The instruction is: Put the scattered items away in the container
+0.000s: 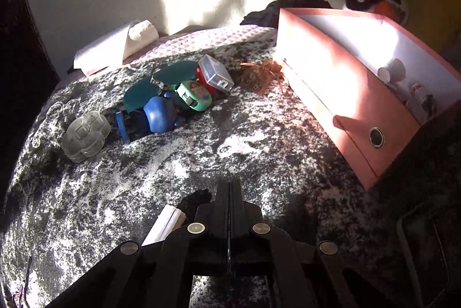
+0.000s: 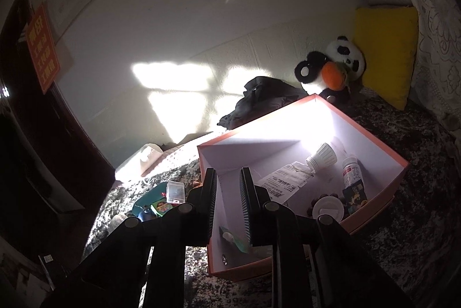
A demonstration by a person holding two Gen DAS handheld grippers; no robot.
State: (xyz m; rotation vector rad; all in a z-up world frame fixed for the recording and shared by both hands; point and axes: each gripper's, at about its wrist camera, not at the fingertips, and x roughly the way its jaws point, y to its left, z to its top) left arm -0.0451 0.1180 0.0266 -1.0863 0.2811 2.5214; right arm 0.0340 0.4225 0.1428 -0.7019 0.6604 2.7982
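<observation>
Left hand-held gripper [image 1: 229,192]: fingers pressed together, nothing held | right hand-held gripper [image 2: 229,184]: fingers apart, nothing held, poised over pink box [image 2: 374,217] | done: several bottles and packets boxed | left: toy pile [image 1: 178,94] ahead-left on bed [image 1: 245,149], clear case [image 1: 85,136] alongside

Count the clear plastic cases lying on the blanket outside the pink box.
2: a flower-shaped clear case at the pile's left end, and a rectangular clear case atop its right end. Others may be hidden underneath.
</observation>
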